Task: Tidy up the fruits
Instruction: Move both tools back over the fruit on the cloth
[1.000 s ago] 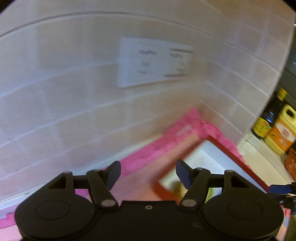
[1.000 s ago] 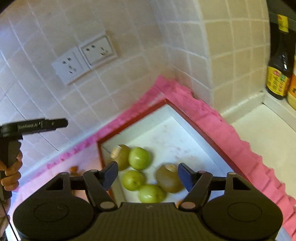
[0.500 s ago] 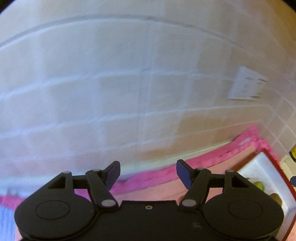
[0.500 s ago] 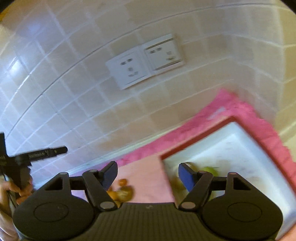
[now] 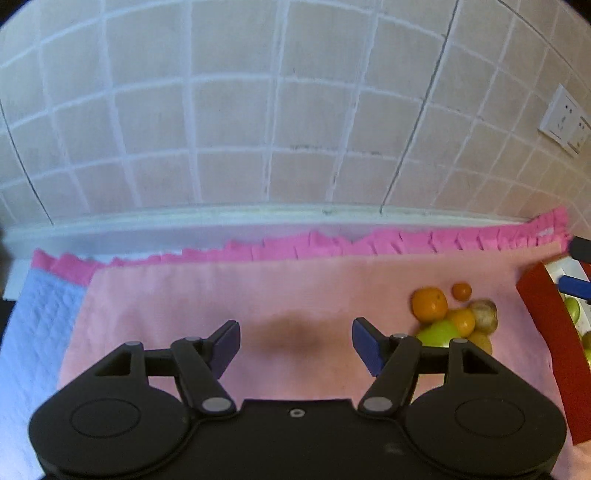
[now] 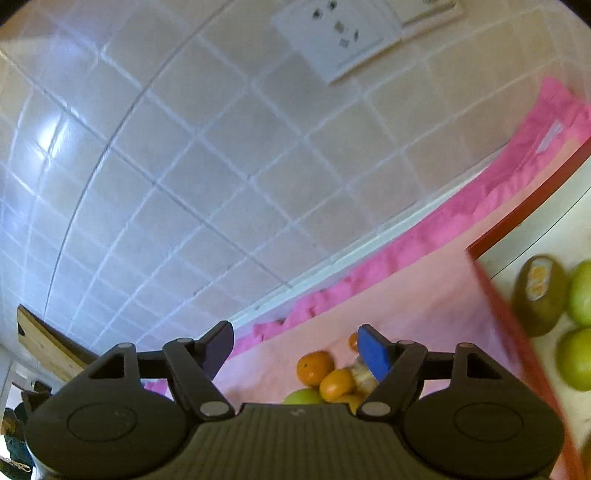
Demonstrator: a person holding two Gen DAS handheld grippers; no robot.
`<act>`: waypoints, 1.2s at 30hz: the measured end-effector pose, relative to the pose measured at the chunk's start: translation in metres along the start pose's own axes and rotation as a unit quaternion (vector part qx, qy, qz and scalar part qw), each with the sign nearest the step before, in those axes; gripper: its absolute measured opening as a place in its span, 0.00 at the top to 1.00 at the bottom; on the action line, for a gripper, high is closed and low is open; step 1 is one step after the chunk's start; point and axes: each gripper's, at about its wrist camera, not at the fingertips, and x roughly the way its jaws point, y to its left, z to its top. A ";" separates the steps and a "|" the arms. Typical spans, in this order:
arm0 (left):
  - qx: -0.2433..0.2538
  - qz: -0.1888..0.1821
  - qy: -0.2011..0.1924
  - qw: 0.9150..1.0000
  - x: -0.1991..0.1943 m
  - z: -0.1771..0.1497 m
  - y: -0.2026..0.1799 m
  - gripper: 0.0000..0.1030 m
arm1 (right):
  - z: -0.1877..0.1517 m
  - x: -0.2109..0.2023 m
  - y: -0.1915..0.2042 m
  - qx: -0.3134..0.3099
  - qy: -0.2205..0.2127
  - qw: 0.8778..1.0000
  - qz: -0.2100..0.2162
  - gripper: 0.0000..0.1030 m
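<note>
Both grippers wide open, empty. Fruit pile sits just below right gripper, but off to the right of left gripper; right is nearer.

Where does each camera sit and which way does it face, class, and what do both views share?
Left wrist: on the left gripper, facing the tiled wall across the pink cloth; its open black fingers show.
Right wrist: on the right gripper, tilted up at the wall socket, red tray at right; its open fingers show.
Shared: the fruit pile on the cloth, the tray and the socket.
</note>
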 end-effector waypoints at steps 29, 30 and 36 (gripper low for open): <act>0.094 -0.038 0.076 0.992 0.054 -0.065 -0.050 0.23 | -0.063 0.062 -0.058 0.059 0.072 0.992 -0.086 0.26; 0.096 -0.037 0.076 0.992 0.055 -0.065 -0.050 0.23 | -0.064 0.063 -0.059 0.059 0.070 0.992 -0.084 0.26; 0.117 -0.031 0.068 0.990 0.054 -0.067 -0.059 0.22 | -0.066 0.063 -0.059 0.054 0.067 0.993 -0.084 0.25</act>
